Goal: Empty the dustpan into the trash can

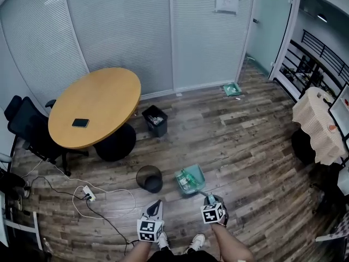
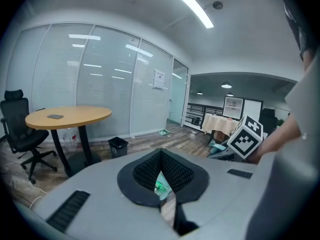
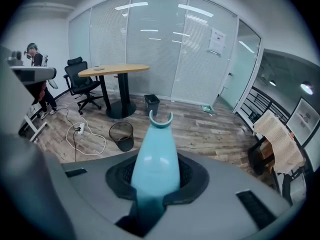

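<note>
Right gripper (image 3: 157, 173) is clamping the pale teal handle (image 3: 157, 154) of the dustpan (image 1: 191, 180), with both jaws pressing on the handle's sides and the hooked end of the handle standing up past them. The pan is sitting low in front of us, with pale scraps lying in its tray; we cannot tell whether its lip is clear of the wood floor (image 1: 245, 146). Its long axis is running from our right hand away and slightly leftward in the head view. The round wire-mesh trash can (image 1: 149, 178) is standing just beside the pan on its left, apart from it and mouth up. It is almost straight ahead of the left gripper (image 1: 156, 203). That gripper is hanging empty with its jaw tips together, so it is the nearer hand but is carrying nothing. A second, square black bin (image 1: 155, 119) is sitting farther off by the round table (image 1: 95, 105). We are judging that the coming move is a leftward swing of the tray over the mesh rim, then a tip. The rim is narrow, so scraps could spill past it.
</note>
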Demonstrator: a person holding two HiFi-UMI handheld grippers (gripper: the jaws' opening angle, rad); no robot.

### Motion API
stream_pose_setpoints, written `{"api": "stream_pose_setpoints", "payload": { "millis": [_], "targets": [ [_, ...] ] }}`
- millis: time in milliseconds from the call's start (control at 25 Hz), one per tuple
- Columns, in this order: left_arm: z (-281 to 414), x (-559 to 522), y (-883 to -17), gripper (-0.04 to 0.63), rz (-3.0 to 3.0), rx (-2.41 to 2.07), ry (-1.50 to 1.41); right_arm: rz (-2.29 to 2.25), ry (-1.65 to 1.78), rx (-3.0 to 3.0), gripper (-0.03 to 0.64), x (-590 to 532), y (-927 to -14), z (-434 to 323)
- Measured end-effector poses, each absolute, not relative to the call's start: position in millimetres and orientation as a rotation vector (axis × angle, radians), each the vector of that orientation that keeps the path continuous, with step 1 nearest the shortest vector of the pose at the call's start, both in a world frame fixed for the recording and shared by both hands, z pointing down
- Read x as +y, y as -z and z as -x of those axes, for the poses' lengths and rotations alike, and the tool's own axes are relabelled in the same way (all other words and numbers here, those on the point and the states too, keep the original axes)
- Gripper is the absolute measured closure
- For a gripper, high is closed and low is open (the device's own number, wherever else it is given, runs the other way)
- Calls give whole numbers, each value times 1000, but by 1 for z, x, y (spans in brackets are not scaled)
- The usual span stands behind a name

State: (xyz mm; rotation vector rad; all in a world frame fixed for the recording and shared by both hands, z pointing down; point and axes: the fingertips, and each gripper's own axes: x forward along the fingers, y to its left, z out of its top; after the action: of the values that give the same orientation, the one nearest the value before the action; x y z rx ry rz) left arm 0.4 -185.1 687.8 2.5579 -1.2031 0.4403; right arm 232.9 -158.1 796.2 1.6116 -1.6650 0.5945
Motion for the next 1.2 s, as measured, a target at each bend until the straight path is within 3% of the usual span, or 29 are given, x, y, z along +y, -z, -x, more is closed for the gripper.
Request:
{"api": "stream_pose_setpoints", "payload": {
  "millis": [1200],
  "targets": [
    [97,-182,-682,584,-2345,-1561,-346,-1423,-218,-1953,517,-224,-706,-156]
  ]
}}
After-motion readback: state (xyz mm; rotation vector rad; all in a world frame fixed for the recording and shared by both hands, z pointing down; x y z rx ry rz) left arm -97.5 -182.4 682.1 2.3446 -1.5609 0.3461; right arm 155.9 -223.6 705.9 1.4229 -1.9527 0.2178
